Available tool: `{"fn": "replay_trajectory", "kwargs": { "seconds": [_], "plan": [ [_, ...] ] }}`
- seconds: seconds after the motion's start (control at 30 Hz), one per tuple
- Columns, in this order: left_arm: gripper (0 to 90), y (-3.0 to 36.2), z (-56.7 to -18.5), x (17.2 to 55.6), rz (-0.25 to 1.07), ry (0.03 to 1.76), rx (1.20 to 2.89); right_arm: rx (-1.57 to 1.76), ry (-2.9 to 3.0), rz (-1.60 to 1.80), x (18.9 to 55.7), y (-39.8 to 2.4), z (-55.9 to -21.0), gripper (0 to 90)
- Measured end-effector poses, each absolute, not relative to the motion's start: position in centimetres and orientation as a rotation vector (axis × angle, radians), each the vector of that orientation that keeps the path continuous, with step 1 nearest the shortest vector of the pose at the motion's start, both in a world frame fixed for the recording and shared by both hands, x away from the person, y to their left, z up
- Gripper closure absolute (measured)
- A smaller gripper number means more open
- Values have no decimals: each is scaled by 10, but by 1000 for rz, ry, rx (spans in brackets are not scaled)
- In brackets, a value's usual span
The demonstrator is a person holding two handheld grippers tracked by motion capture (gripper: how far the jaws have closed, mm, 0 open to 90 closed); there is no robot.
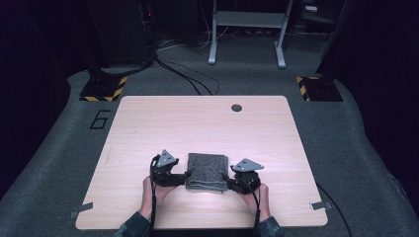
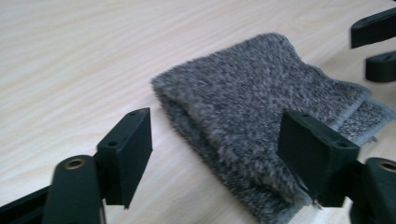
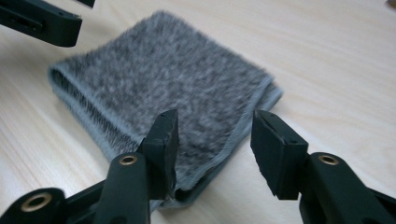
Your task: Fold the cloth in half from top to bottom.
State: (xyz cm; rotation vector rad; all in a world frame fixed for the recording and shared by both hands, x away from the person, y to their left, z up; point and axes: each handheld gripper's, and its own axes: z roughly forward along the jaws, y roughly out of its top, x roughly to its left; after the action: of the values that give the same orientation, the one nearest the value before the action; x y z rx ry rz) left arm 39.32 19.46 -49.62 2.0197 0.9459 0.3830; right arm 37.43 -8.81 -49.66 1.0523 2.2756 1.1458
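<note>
A folded grey fleecy cloth (image 1: 207, 171) lies flat on a pale wooden table (image 1: 197, 123), toward its near edge, midway between two hand-held black grippers. It looks soft, light and limp, likely to sag or unfold when lifted, so the stacked near corners seem the surest places to take hold. The left gripper (image 2: 215, 156), at the cloth's left side, has its jaws spread wide around the near left corner, gripping nothing. The right gripper (image 3: 214, 140), at its right side, has jaws parted over the near right corner, also empty.
</note>
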Motion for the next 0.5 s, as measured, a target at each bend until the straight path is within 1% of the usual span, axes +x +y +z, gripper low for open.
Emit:
{"fn": "replay_trajectory", "kwargs": {
  "seconds": [0.17, 0.3, 0.33, 0.4, 0.5],
  "plan": [
    [230, 184, -505, 384, 427, 938, 2104, 1032, 2333, 1062, 372, -80, -508, 440],
    [192, 183, -513, 379, 464, 935, 2150, 1049, 2337, 996, 370, -77, -516, 386],
    [186, 183, -516, 379, 480, 941, 2155, 1045, 2336, 987, 370, -78, -518, 368],
    [181, 184, -519, 379, 468, 947, 2163, 1057, 2328, 982, 371, -78, -520, 334],
    [170, 182, -522, 379, 481, 972, 2141, 1070, 2315, 986, 371, -80, -522, 281]
  ]
}}
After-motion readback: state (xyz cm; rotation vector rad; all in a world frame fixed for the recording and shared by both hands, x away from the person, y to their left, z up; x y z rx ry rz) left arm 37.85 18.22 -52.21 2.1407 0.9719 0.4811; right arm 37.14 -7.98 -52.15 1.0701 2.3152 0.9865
